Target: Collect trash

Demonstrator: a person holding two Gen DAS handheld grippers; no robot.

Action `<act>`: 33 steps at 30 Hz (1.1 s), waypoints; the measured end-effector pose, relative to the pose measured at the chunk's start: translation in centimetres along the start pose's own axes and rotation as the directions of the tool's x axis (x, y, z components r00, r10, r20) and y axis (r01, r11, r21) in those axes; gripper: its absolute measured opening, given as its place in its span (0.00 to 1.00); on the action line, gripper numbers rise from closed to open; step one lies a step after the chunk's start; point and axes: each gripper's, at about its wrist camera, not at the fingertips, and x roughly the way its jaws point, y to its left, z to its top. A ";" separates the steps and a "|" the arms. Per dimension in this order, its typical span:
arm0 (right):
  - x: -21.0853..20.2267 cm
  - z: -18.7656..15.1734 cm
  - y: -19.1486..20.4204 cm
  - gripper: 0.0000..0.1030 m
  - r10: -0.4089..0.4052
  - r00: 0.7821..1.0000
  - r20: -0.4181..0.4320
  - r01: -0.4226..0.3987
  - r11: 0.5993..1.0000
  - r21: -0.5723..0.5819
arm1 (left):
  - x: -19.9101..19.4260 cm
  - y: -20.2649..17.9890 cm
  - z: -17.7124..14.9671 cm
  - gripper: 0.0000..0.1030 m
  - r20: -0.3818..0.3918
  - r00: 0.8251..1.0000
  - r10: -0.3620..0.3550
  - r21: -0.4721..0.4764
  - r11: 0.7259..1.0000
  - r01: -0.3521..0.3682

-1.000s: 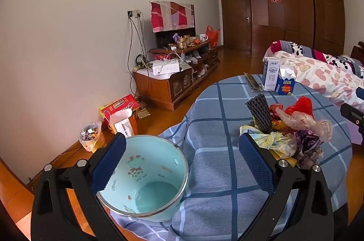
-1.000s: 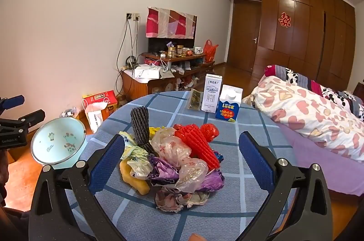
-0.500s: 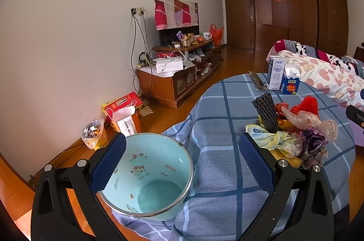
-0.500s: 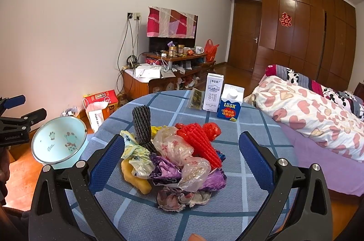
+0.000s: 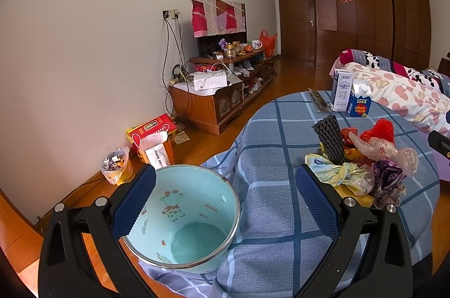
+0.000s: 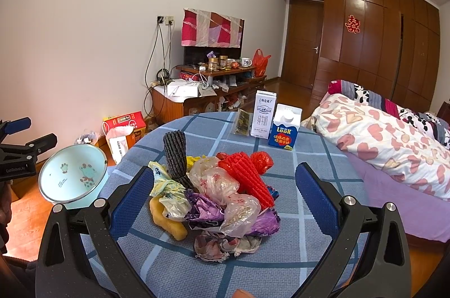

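Observation:
A pile of trash lies on the round table with the blue checked cloth: a black foam net, a red foam net, clear and purple plastic bags, a yellow sponge. The pile also shows in the left wrist view. A light blue bin with cartoon prints stands at the table's left edge; it shows in the right wrist view too. My left gripper is open and empty over the bin's rim. My right gripper is open and empty, just before the pile.
Two milk cartons and a small packet stand at the table's far side. A bed with a heart-print quilt is on the right. A TV cabinet, a red box and bags sit along the left wall.
Both grippers have shifted slightly; the left view has risen and pulled back a little over the bin. Both stay open. Nothing has been picked up.

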 end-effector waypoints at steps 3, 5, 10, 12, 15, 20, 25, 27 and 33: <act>0.0 0.0 0.0 0.96 0.000 1.000 0.000 0.000 1.000 0.001 | 0.1 0.0 0.0 0.94 0.000 1.000 0.001 0.000 1.000 -0.001; 0.0 0.0 -0.1 0.96 0.001 1.000 0.000 -0.001 1.000 0.000 | 0.1 0.0 0.0 0.94 0.000 1.000 0.000 0.000 1.000 0.000; 0.3 -0.2 0.2 0.96 0.001 1.000 -0.002 -0.001 1.000 0.000 | 0.1 0.1 0.0 0.94 0.000 1.000 -0.001 0.000 1.000 0.001; 0.3 -0.2 0.2 0.96 0.002 1.000 -0.003 -0.002 1.000 0.000 | 0.1 0.0 0.0 0.94 0.001 1.000 0.000 -0.001 1.000 0.000; 0.2 -0.2 0.2 0.96 0.001 1.000 -0.003 -0.001 1.000 0.000 | 0.1 0.1 0.0 0.94 -0.001 1.000 0.000 -0.002 1.000 0.000; 0.6 -0.6 -0.1 0.96 0.000 1.000 -0.003 0.000 1.000 0.003 | 0.1 0.0 0.0 0.94 0.001 1.000 0.000 0.000 1.000 0.000; 0.6 -0.6 -0.1 0.96 0.000 1.000 -0.003 0.000 1.000 0.003 | 0.1 0.1 0.0 0.94 0.000 1.000 0.000 0.000 1.000 0.000; 0.6 -0.6 -0.1 0.96 0.000 1.000 -0.004 0.000 1.000 0.003 | 0.1 0.1 0.0 0.94 0.000 1.000 0.000 0.000 1.000 0.000; 0.6 -0.6 -0.1 0.96 0.000 1.000 -0.004 0.000 1.000 0.003 | 0.1 0.1 0.0 0.94 0.000 1.000 -0.001 -0.001 1.000 0.001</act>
